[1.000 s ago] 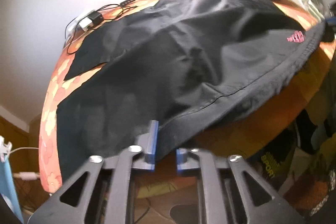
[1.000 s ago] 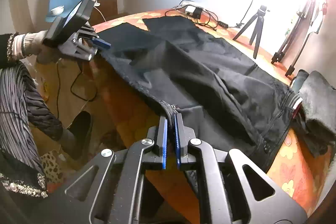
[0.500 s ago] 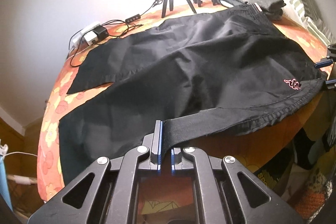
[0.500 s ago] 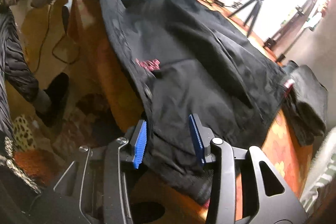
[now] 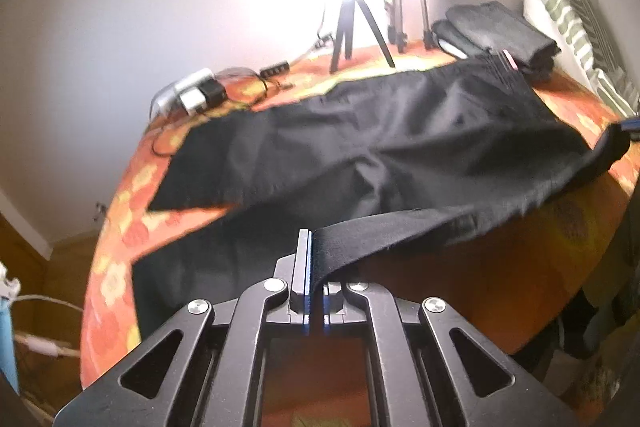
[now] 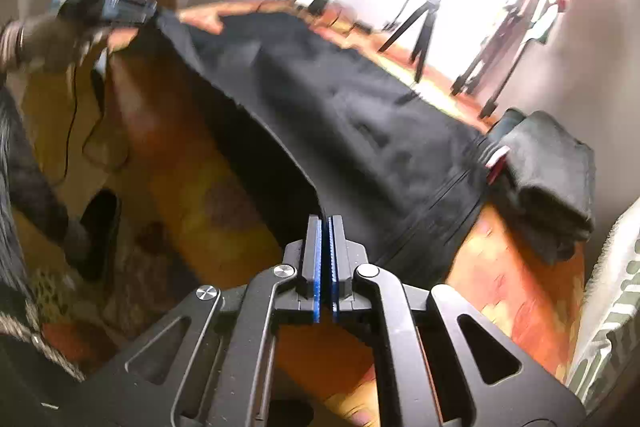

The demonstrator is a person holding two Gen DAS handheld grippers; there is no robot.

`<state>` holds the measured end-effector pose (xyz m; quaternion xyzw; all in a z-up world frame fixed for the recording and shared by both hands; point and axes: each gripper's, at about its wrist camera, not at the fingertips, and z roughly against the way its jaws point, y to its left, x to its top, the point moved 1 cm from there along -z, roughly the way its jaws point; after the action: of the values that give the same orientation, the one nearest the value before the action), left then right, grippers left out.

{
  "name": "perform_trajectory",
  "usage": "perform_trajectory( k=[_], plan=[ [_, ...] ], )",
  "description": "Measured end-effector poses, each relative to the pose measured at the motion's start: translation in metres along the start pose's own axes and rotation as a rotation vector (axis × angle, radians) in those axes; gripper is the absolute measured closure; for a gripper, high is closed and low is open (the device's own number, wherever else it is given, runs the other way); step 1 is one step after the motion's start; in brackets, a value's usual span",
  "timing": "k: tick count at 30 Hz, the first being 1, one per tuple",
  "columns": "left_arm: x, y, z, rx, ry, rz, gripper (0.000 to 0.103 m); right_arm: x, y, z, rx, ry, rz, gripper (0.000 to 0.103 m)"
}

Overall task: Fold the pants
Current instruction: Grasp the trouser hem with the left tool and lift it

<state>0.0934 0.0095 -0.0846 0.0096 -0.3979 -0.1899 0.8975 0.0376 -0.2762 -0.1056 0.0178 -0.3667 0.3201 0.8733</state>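
Note:
Black pants [image 5: 380, 139] lie spread across an orange flowered cover [image 5: 124, 223]. My left gripper [image 5: 314, 259] is shut on a strip of the pants' near edge, which is lifted off the cover. In the right wrist view the pants [image 6: 340, 99] stretch from the left gripper [image 6: 132, 7], held up by a hand at the far left, down to my right gripper [image 6: 325, 227]. The right jaws are closing tight, with the pants' edge pinched between the blue pads. From the left wrist view only a blue tip of the right gripper [image 5: 630, 127] shows, at the pants' far corner.
A folded dark garment [image 6: 552, 179] sits at the pants' waist end, beside a striped pillow [image 5: 568, 15]. A small tripod [image 5: 352, 31] and light stands line the back. Chargers and cables [image 5: 196, 95] lie at the far left corner. The person's sleeve [image 6: 24, 187] is left of the cover.
The right gripper opened over the pants, shifted along the edge and closed on it again. The left gripper closed fully on the near edge and rose with it.

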Motion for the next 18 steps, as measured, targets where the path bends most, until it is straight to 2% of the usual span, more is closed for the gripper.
perform_trajectory(
  k=[6,9,13,18],
  plan=[
    [0.052,0.007,-0.011,0.035,-0.064,-0.052,0.101,0.049,-0.053,-0.006,-0.072,-0.055,-0.033,0.101],
    [0.077,0.015,-0.031,0.046,-0.073,-0.063,0.101,0.069,-0.079,-0.021,-0.089,-0.061,-0.060,0.101],
    [0.101,0.018,-0.061,0.058,-0.068,-0.070,0.101,0.088,-0.109,-0.049,-0.111,-0.053,-0.090,0.101],
    [0.121,0.013,-0.109,0.086,-0.022,-0.109,0.101,0.099,-0.139,-0.096,-0.137,-0.005,-0.109,0.101]
  ],
)
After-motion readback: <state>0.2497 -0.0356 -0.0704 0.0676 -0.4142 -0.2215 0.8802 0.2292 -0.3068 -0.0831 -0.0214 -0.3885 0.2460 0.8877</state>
